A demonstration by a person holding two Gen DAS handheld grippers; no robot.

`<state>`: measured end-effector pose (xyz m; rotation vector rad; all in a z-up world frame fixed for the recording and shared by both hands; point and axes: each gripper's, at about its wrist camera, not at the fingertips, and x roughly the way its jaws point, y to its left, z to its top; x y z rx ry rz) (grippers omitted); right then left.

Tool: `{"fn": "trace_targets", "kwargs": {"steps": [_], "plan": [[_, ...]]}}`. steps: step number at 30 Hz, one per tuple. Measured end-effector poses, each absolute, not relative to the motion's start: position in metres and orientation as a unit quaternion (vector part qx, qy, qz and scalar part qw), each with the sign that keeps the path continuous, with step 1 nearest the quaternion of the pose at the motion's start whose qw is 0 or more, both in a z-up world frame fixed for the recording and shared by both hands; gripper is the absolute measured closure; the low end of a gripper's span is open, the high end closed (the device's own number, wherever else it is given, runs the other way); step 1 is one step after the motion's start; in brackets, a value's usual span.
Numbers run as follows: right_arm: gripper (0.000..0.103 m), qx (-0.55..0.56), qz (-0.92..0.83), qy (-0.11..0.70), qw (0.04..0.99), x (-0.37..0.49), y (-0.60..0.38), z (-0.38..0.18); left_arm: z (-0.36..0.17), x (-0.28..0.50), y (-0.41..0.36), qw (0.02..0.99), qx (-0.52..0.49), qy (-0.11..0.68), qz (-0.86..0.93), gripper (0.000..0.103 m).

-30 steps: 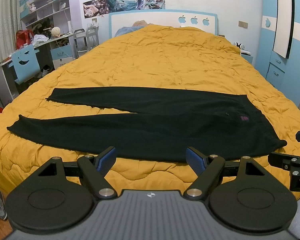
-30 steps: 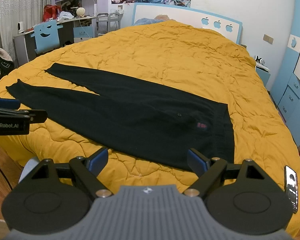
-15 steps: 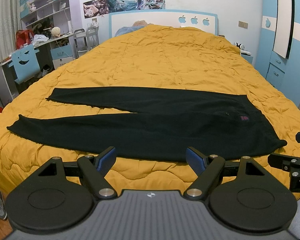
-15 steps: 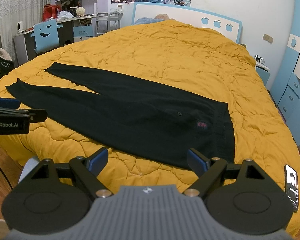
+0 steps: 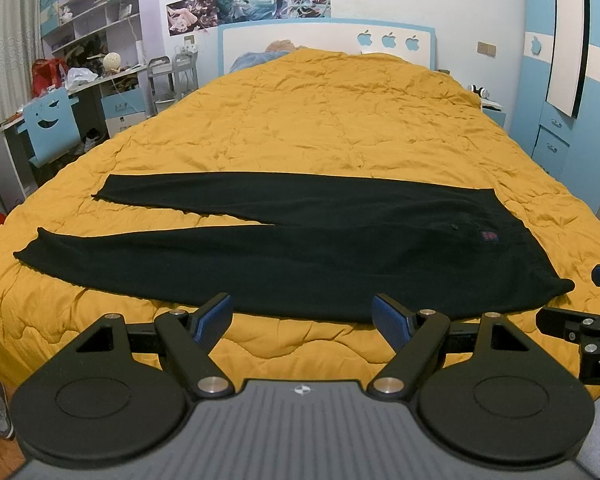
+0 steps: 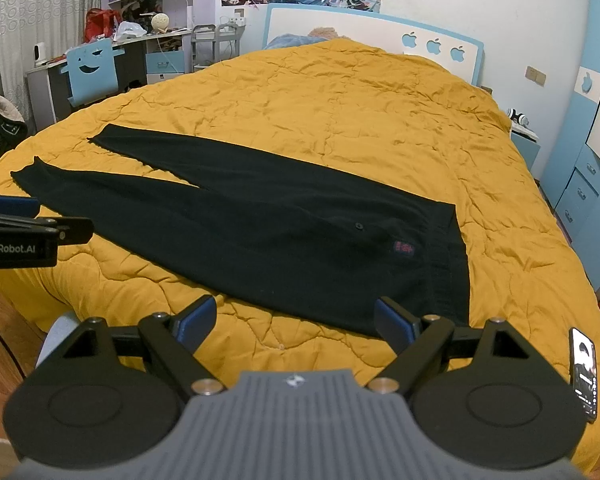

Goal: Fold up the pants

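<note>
Both tongs: left tongs (image 5: 302,322) and right tongs (image 6: 294,322) gaped wide, empty, short of the fabric.
Pants: black pants (image 5: 300,256) lay flat on the bed (image 5: 320,120), legs splayed.
Risk: pinching the quilt too; thickness unclear.
Phone: phone (image 6: 583,368) at bed edge might fall.

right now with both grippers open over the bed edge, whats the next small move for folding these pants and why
Probably bring the left gripper forward and left to the near leg's cuff, and the right gripper to the waistband corner. The black pants lie flat on the yellow quilt with legs splayed apart, and both grippers are open and empty, short of the fabric, so gripping comes first.
</note>
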<state>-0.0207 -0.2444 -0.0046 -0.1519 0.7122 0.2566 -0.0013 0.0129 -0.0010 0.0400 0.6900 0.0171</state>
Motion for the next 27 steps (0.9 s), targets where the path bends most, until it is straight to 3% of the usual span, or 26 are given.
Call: {"fn": "trace_targets", "kwargs": {"steps": [14,18,25,27], "plan": [[0.021,-0.062,0.145,0.325,0.933,-0.014,-0.258,-0.011,-0.013,0.007,0.027,0.940,0.017,0.340,0.008,0.011],[0.021,-0.076,0.159,0.292,0.940,-0.004,-0.280,-0.017,-0.015,0.015,0.056,0.944,0.029,0.327,0.016,0.017],[0.022,-0.119,0.165,0.329,0.922,0.032,-0.318,-0.043,-0.031,0.037,0.112,0.943,0.133,0.304,0.028,0.025],[0.030,-0.134,0.156,0.343,0.916,0.043,-0.328,-0.054,-0.042,0.047,0.127,0.934,0.174,0.311,0.034,0.027]]}}
